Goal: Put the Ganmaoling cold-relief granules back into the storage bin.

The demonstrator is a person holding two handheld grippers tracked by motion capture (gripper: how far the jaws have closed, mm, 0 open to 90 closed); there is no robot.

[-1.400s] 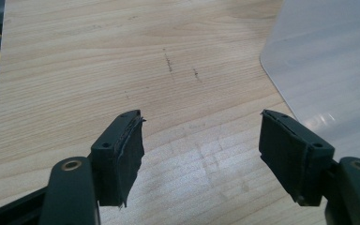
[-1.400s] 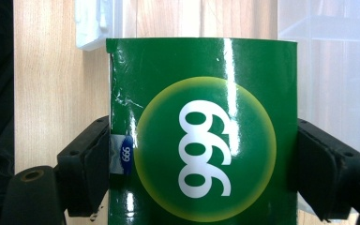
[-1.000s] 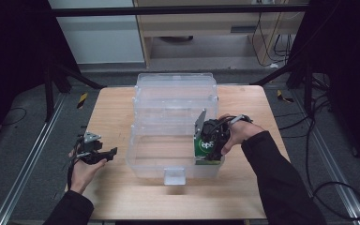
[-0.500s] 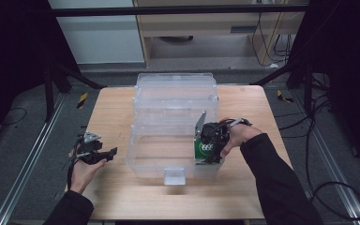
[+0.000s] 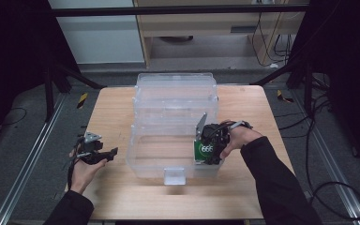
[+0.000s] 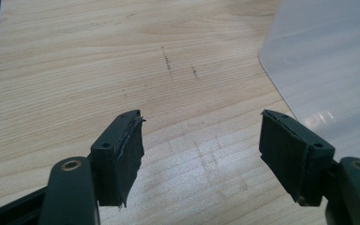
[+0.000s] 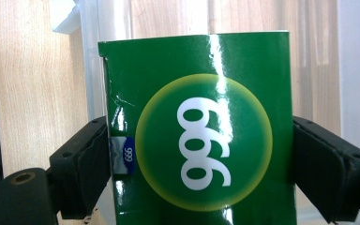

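The right gripper (image 7: 201,164) clamps a green box (image 7: 199,140) by its two side faces, long axis running away along the jaws, printed face up, over the clear bin's (image 5: 176,117) front-right corner. The left gripper (image 6: 201,154) gapes empty above the table (image 6: 75,70).

a pale wooden worktop (image 5: 112,112) stands on a grey floor (image 5: 23,136). behind it, a light cabinet (image 5: 96,33) and wooden shelf (image 5: 201,21); dark surroundings, cables (image 5: 323,136) trailing right.
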